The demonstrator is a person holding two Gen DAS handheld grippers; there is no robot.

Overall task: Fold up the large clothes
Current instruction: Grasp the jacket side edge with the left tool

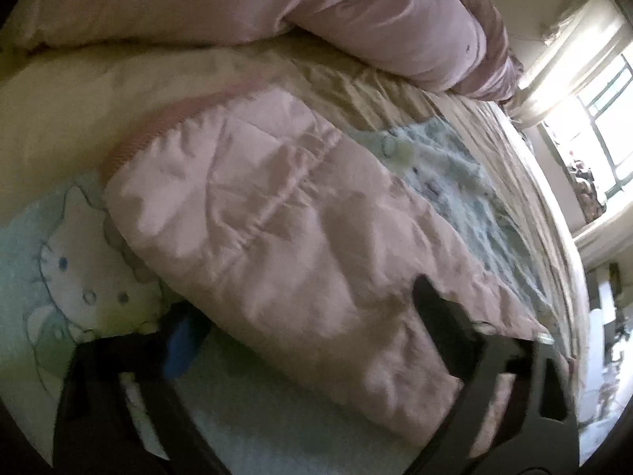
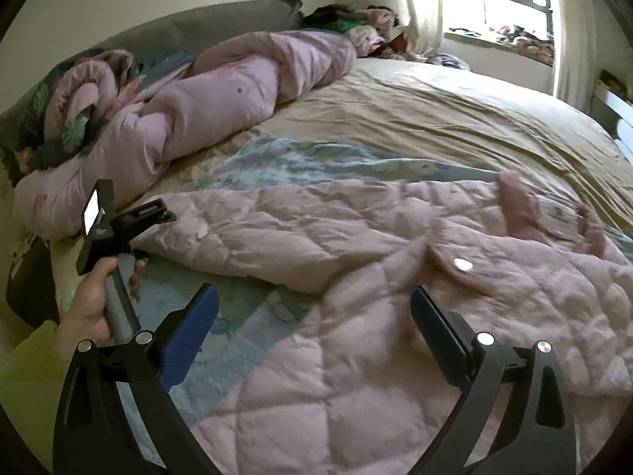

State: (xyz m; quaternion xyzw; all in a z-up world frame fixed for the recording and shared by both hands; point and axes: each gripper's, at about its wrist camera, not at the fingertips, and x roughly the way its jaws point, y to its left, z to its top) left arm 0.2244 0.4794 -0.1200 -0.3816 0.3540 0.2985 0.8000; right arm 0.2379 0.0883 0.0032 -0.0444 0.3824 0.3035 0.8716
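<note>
Your pink quilted coat (image 2: 356,245) lies spread flat on the bed (image 2: 455,118), on top of a pale blue cartoon-cat blanket (image 1: 51,261). Your left gripper (image 1: 304,324) has its fingers around the end of one sleeve (image 1: 277,237) — the pads are apart and not pinching it. Your right gripper (image 2: 312,316) hangs over the coat body with its fingers wide apart, holding nothing. A rolled pink duvet (image 2: 221,91) lies further back (by the headboard). Your left hand (image 2: 91,304) grips its handle.
</note>
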